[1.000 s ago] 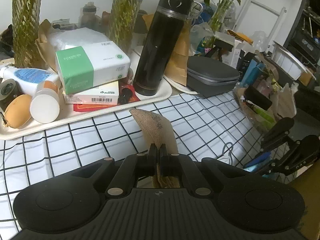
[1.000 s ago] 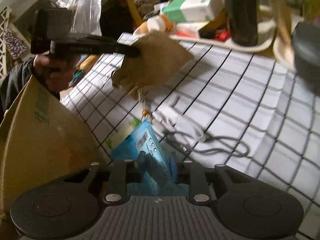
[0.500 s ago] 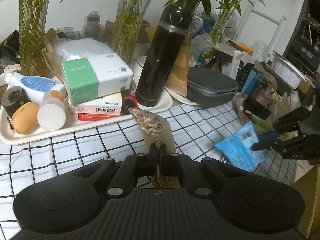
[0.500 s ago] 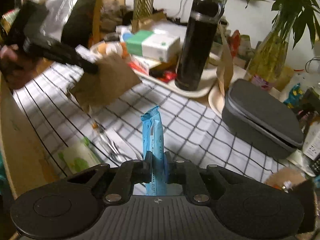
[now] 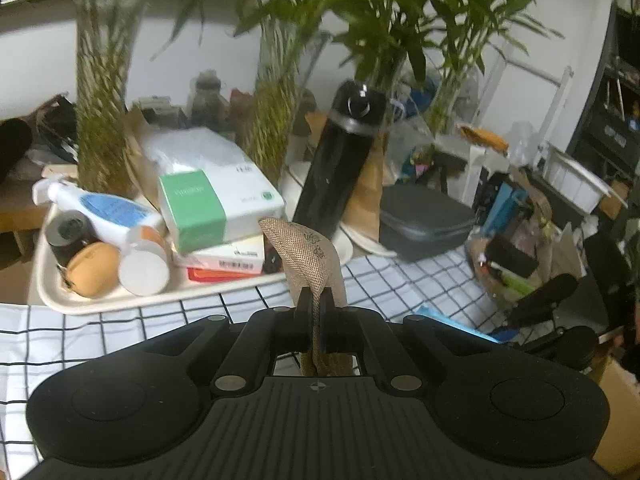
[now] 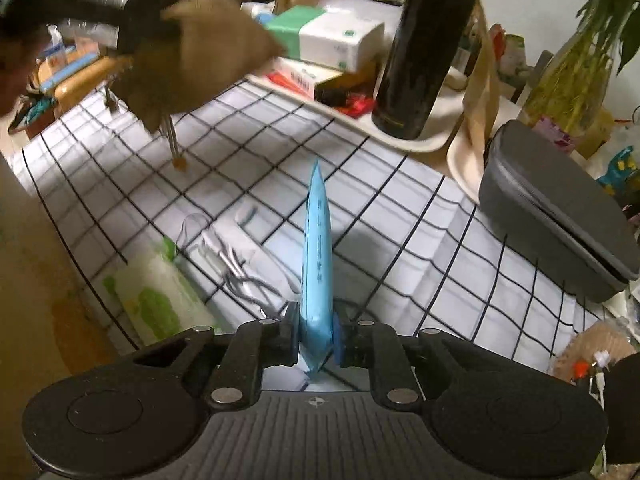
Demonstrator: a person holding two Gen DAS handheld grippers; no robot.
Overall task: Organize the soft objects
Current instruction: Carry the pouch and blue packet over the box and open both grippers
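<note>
My left gripper (image 5: 315,300) is shut on a tan burlap pouch (image 5: 308,256) and holds it up above the checked tablecloth (image 5: 120,320). The pouch also shows at the upper left of the right wrist view (image 6: 200,48), with its drawstring hanging down. My right gripper (image 6: 316,322) is shut on a light blue soft packet (image 6: 318,248), held edge-on above the cloth. The packet's end shows in the left wrist view (image 5: 452,322) by the right gripper (image 5: 548,320). A green-and-white tissue pack (image 6: 160,300) lies on the cloth near its left edge.
A cream tray (image 5: 160,300) holds a green-white tissue box (image 5: 216,204), bottles and a black flask (image 5: 340,160). A grey zip case (image 6: 560,216) lies at the right. A white cable (image 6: 236,276) lies on the cloth. A cardboard box wall (image 6: 44,280) stands at the left. Plants stand behind.
Both grippers have risen with their loads. The right gripper lifted the blue packet from the cloth and turned toward the tray; the left one carried the pouch higher.
</note>
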